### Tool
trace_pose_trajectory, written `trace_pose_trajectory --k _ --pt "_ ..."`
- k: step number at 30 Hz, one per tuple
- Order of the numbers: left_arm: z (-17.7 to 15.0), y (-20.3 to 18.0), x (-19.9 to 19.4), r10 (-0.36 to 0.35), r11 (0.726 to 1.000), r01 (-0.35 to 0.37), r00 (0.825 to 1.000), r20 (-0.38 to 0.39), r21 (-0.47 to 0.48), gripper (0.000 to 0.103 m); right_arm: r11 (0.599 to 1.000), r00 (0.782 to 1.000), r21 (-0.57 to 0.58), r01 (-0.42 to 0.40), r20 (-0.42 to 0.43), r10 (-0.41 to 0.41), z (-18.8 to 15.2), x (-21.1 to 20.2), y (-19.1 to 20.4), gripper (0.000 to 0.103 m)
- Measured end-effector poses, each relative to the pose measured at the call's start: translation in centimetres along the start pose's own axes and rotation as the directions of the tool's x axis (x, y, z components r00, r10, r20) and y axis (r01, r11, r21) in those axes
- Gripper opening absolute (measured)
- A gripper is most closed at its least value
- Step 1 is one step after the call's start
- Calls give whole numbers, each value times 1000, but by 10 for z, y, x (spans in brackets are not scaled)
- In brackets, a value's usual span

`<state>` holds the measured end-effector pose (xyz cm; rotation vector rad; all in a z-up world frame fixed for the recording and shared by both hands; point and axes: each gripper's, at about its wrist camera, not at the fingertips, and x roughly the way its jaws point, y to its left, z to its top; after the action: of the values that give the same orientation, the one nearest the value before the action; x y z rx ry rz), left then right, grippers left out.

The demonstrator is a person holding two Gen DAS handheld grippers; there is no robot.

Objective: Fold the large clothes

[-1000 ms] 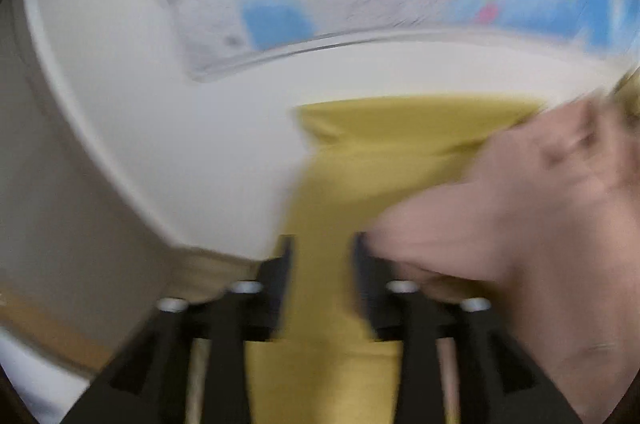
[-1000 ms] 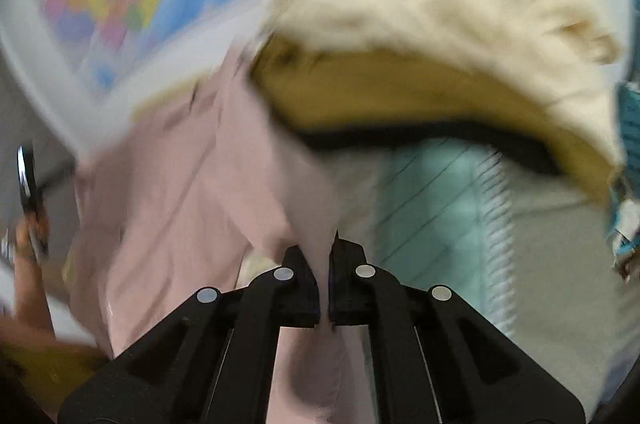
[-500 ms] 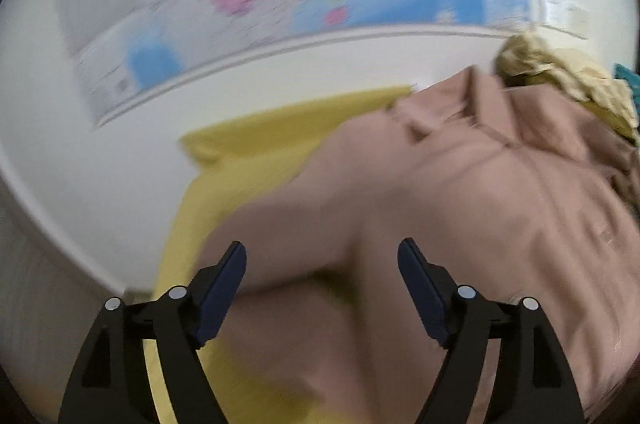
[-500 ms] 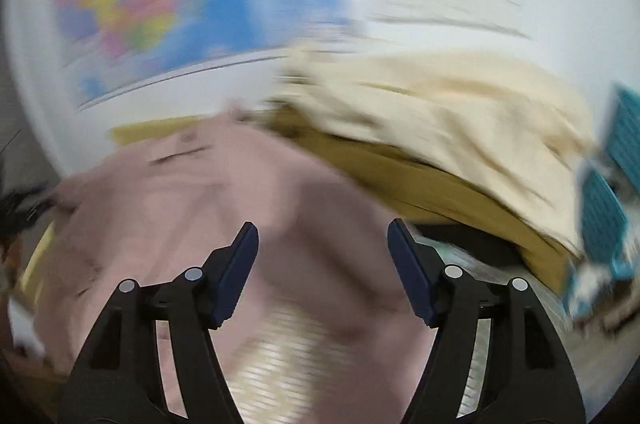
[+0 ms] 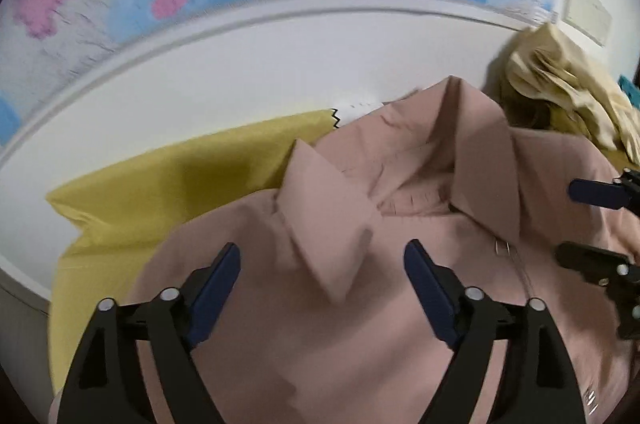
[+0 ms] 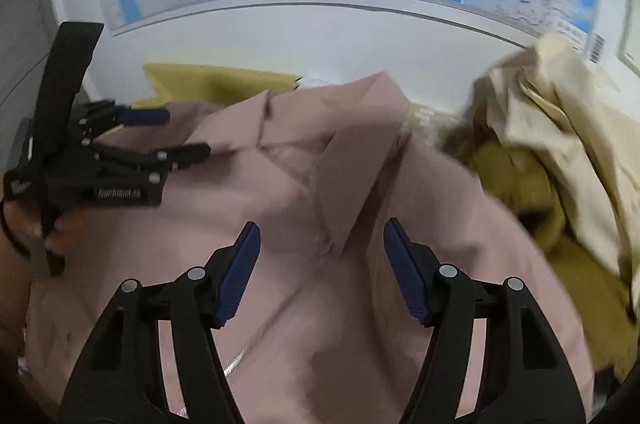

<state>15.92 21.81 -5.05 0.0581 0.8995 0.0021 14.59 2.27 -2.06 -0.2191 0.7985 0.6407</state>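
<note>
shirt: the pink shirt (image 5: 400, 304) lies spread on the desk (image 5: 240, 84), on top of a yellow cloth (image 5: 160, 192), with its collar (image 5: 328, 208) toward the wall and its body running back toward the person.
long axis: from the collar down to the hem, which is out of view; it runs almost along the line both tools look.
left tool: the left tool (image 5: 322, 272) hovers over the left shoulder part, just behind the left collar point; its jaws are opening and no cloth is between them.
right tool: the right tool (image 6: 322, 252) hovers just behind the right collar flap; its jaws are closing a little but are wide apart, pinching nothing.
nearer tool: each tool is near its own side of the collar, so neither is clearly nearer.
other clothes: a cream and mustard pile (image 6: 560, 144) lies just beside the shirt on the right.
next move, my guess: each tool probably goes outward to its own side, to take a shoulder or sleeve and fold it in.
</note>
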Motion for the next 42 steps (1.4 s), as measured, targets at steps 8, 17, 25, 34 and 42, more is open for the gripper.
trace_pose_trajectory --k 8,17,25,34,42 --pt "13 2 51 -6 1000 4 995 -100 -21 31 997 994 64 33 -103 -26 31 61 -13 53" --pt "31 15 25 -67 995 66 998 -11 -77 6 989 1000 144 -30 7 29 51 37 -40 1" --pt "33 20 16 -62 996 64 998 24 -66 3 993 988 96 -68 -131 80 33 45 -29 53" --pt "17 5 25 -75 997 74 996 -37 -29 47 995 979 10 99 -181 -96 35 70 -8 78" --pt "16 5 48 -55 998 55 994 -97 4 40 996 976 40 80 -208 -70 39 88 -9 43"
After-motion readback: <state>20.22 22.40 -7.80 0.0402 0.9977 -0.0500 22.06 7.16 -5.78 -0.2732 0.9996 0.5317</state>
